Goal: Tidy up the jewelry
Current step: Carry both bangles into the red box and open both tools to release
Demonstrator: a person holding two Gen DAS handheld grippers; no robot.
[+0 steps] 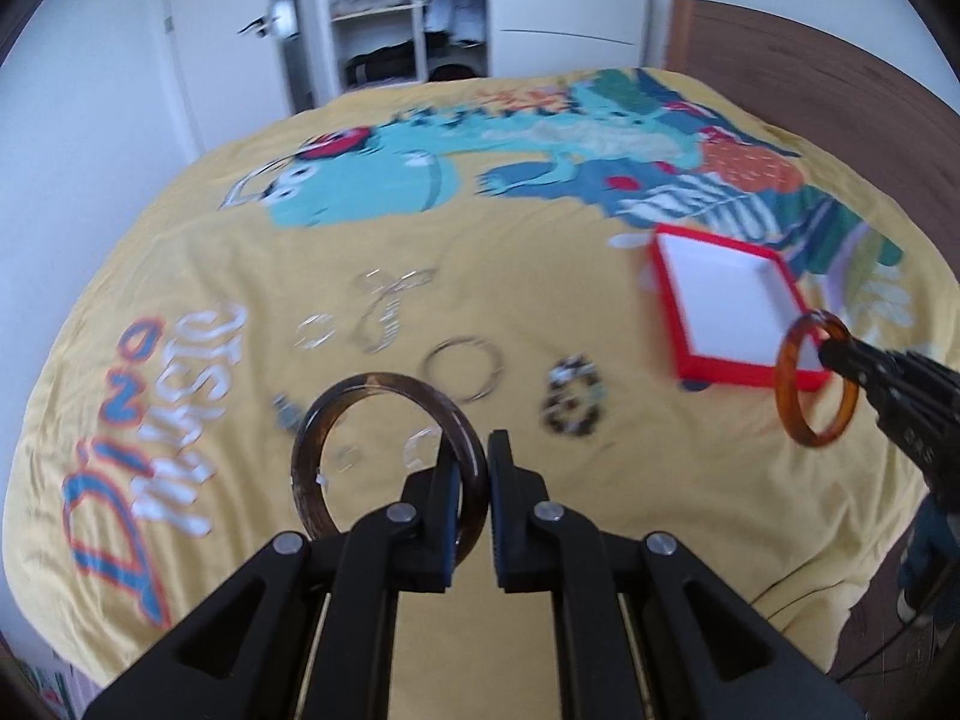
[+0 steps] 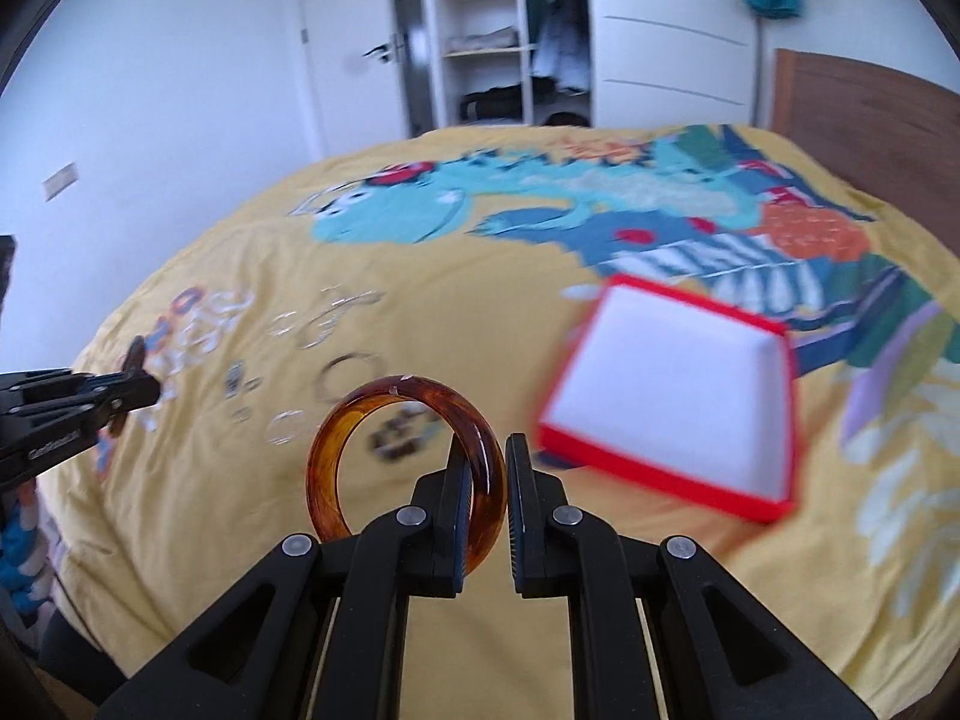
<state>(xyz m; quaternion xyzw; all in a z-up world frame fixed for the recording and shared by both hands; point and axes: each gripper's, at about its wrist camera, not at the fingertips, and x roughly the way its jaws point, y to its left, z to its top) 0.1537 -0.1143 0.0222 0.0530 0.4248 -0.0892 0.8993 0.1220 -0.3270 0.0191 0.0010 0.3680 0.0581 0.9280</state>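
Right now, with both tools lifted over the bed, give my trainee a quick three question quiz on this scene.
1. True or false: the red box already holds a bangle.
2. Which tool grips the darker bangle? A) left B) right
3. Fill in: the rest of the jewelry lies on the ____ bedspread.

Key:
1. False; its white inside is bare.
2. A. The left tool clamps the dark brown bangle; the right tool clamps the amber bangle.
3. Yellow; the silver hoops and beaded bracelet lie there.
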